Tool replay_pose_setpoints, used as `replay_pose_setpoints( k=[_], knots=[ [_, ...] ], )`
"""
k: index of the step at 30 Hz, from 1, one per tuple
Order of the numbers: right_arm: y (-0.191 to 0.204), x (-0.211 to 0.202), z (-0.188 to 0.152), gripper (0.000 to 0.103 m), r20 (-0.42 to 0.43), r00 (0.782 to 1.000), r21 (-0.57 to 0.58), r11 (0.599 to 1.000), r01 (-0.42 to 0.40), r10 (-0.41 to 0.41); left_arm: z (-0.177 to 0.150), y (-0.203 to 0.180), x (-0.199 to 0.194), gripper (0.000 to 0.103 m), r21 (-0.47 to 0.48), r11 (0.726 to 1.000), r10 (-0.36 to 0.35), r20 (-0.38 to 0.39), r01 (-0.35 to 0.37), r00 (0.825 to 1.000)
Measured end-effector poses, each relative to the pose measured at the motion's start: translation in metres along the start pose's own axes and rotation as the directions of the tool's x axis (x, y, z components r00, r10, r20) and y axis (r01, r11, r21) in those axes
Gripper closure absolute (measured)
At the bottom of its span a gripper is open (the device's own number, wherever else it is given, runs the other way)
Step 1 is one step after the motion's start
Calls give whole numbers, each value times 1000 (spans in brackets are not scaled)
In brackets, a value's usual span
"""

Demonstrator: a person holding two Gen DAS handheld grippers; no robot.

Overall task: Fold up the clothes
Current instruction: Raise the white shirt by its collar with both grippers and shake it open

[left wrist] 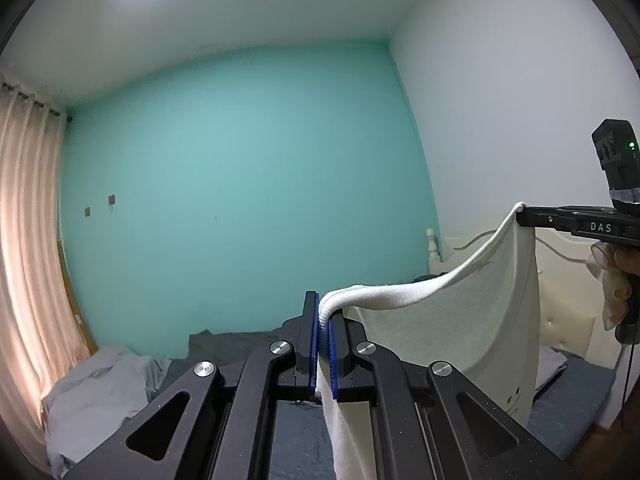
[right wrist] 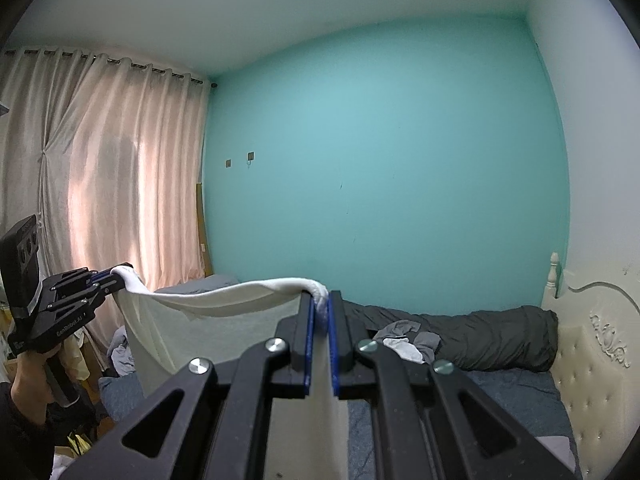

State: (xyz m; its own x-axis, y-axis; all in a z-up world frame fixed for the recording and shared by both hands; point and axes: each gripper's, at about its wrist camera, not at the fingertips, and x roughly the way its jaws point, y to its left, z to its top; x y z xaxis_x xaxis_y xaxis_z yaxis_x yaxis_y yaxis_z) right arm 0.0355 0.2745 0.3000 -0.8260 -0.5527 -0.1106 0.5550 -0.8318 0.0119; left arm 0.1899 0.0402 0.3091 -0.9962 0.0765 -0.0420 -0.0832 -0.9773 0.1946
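Note:
A white garment [left wrist: 460,320] hangs in the air above the bed, stretched between both grippers. My left gripper [left wrist: 323,304] is shut on one corner of its ribbed edge, and the cloth drops between the blue pads [left wrist: 335,356]. My right gripper [right wrist: 319,300] is shut on the other corner of the white garment [right wrist: 224,320]. In the left wrist view the right gripper [left wrist: 522,214] shows at the far right, pinching the cloth. In the right wrist view the left gripper [right wrist: 116,274] shows at the far left, held by a hand [right wrist: 28,376].
Below lies a bed with a dark blue sheet [right wrist: 512,396], a dark grey duvet [right wrist: 480,332] and a heap of grey clothes [right wrist: 404,340]. A cream padded headboard [right wrist: 592,372] stands right. More grey clothes [left wrist: 96,396] lie left. Pink curtains [right wrist: 104,168] hang left of the teal wall [right wrist: 380,160].

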Motion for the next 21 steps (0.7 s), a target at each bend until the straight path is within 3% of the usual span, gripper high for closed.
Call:
replay_pose_setpoints(
  k=[7, 14, 18, 21],
  knots=[
    [-7, 20, -11, 97, -48, 999, 23, 1000, -5, 6, -17, 0, 9, 99, -25, 1000, -15, -79, 13, 997],
    [-32, 83, -51, 97, -151, 988, 73, 997, 3, 8, -54, -12, 56, 99, -50, 998, -38, -191, 29, 981],
    [-61, 142, -87, 97, -234, 972, 109, 994, 31, -5, -80, -26, 105, 99, -63, 997, -54, -259, 39, 964],
    [-88, 189, -117, 97, -288, 958, 136, 989, 54, -12, -108, -24, 168, 99, -72, 997, -60, -312, 40, 948]
  ],
)
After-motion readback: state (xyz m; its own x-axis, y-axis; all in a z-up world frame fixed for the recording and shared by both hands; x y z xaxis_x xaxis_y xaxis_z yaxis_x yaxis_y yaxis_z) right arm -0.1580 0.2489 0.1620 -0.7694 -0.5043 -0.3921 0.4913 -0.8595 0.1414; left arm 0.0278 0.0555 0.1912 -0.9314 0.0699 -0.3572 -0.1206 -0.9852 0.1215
